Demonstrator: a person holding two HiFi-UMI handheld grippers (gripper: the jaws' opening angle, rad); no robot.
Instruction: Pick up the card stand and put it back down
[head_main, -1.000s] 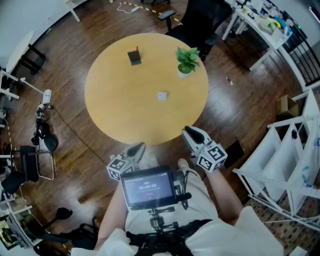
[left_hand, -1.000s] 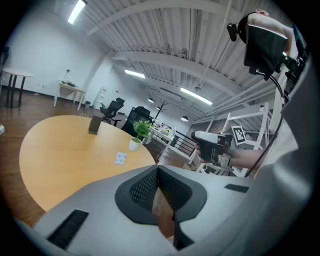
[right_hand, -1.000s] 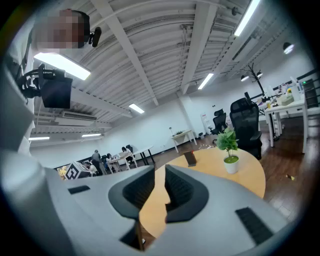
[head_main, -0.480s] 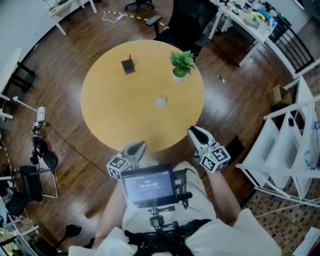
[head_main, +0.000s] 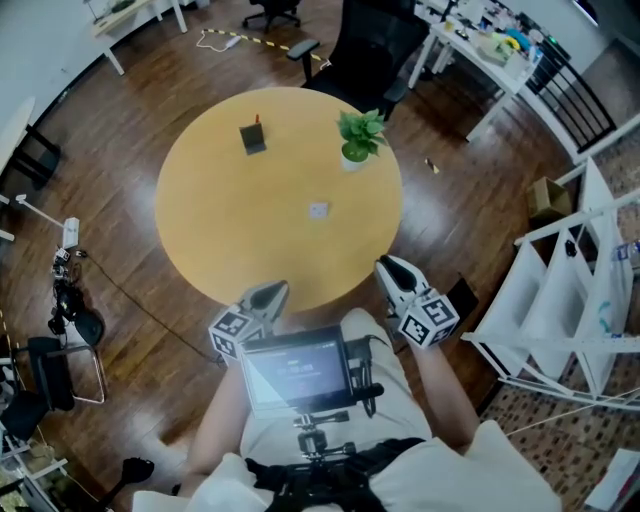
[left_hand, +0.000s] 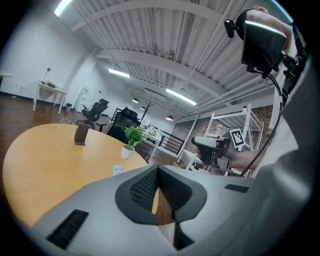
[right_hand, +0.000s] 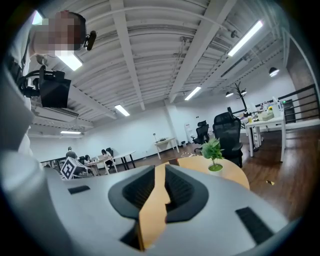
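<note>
The card stand (head_main: 253, 138), a small dark block with a red tip, stands upright at the far left of the round wooden table (head_main: 230, 240); the left gripper view shows the card stand (left_hand: 81, 134) far ahead. My left gripper (head_main: 274, 293) hovers at the table's near edge, its jaws (left_hand: 159, 172) touching at the tips with nothing in them. My right gripper (head_main: 386, 266) hangs just off the near right edge. Its jaws (right_hand: 160, 172) stand a narrow slit apart, with only the table showing through. Both grippers are far from the stand.
A small potted plant (head_main: 358, 135) stands at the table's far right, and a little white card (head_main: 318, 210) lies near the middle. A black office chair (head_main: 365, 45) is behind the table, white shelving (head_main: 570, 290) to the right, cables and gear (head_main: 65, 300) on the floor at left.
The head view has shifted a little, so the table sits slightly lower and further left in it. Both grippers stay at the near edge with their jaws unchanged.
</note>
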